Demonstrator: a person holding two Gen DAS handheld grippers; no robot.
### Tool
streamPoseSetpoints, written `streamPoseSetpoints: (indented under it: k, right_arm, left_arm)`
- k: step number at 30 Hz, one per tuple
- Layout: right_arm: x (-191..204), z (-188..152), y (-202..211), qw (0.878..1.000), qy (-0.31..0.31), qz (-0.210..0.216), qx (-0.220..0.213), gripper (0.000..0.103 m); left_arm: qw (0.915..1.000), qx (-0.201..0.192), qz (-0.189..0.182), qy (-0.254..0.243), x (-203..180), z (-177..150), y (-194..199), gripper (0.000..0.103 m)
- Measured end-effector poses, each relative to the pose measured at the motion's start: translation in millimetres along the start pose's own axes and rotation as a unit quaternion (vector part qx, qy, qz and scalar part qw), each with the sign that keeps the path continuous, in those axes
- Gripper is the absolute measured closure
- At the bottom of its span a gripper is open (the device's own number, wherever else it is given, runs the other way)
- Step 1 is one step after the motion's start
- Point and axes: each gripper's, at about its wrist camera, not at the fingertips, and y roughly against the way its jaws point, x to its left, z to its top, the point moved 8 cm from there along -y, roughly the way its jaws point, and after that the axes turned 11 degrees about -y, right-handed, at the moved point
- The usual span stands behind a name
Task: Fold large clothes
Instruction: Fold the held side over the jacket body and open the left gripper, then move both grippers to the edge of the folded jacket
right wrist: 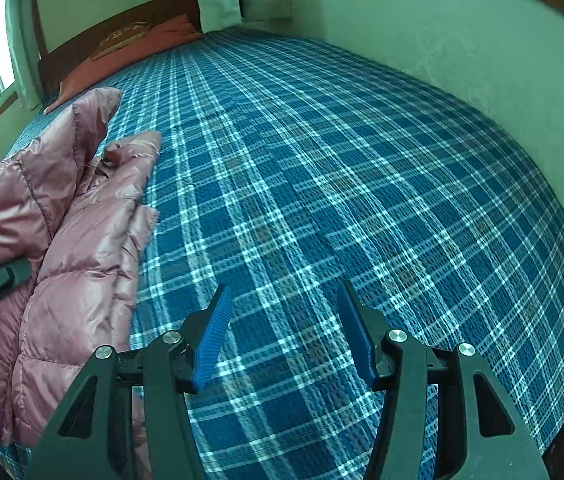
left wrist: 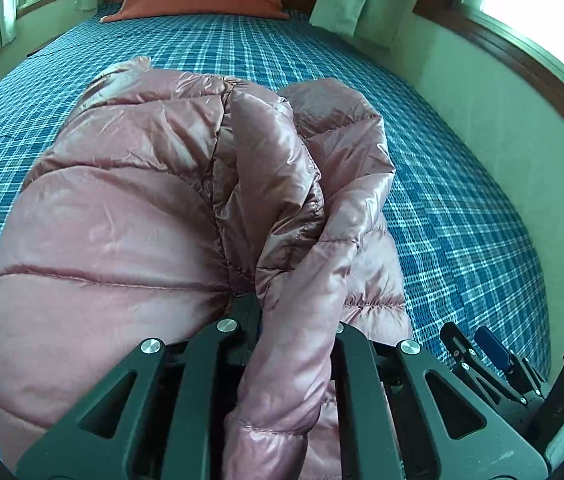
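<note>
Left wrist: my left gripper [left wrist: 259, 320] is clamped on a fold of the pink puffer jacket [left wrist: 153, 184], which fills centre frame over the plaid bedspread [left wrist: 462, 208] | Right wrist: my right gripper [right wrist: 282, 320] has fingers apart, nothing between them; jacket [right wrist: 73, 240] at left edge, red pillow [right wrist: 129, 54] upper left.

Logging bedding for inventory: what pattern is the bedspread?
Blue plaid with white lines on the bedspread; clearest in the right wrist view.

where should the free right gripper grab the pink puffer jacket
Probably the loose front edge of the pink puffer jacket, coming in from the bare plaid side: it lies thin and exposed on the bedspread, nearest the right gripper.
</note>
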Motion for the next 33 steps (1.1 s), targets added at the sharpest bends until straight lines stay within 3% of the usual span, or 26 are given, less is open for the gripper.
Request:
streamPoseSetpoints:
  k: [13, 18, 22, 28, 33]
  right_arm:
    - [-2.3, -11.9, -16.0, 1.0, -0.004, -0.006, 0.015, 0.048]
    - [-7.9, -13.1, -7.8, 1.0, -0.01, -0.009, 0.011, 0.048]
    - [-11.7, -15.7, 2.8, 1.0, -0.005, -0.016, 0.003, 0.048]
    - [-14.6, -14.8, 22.0, 1.0, -0.004, -0.013, -0.011, 0.048]
    - [-10.6, -17.9, 36.0, 1.0, 0.007, -0.013, -0.023, 0.048]
  left_arm:
    - [0.9967, -0.029, 0.045, -0.06, -23.4, -13.4, -11.8, 0.092]
    - [0.998, -0.032, 0.028, -0.047, -27.7, -12.2, 3.6, 0.083]
    - [0.9989, -0.038, -0.008, -0.027, -35.2, -11.0, 18.6, 0.057]
    - [0.9958, -0.068, -0.057, -0.024, -51.2, -12.3, 61.2, 0.049]
    - [0.9936, -0.09, -0.067, 0.013, -17.6, -19.3, 96.3, 0.049]
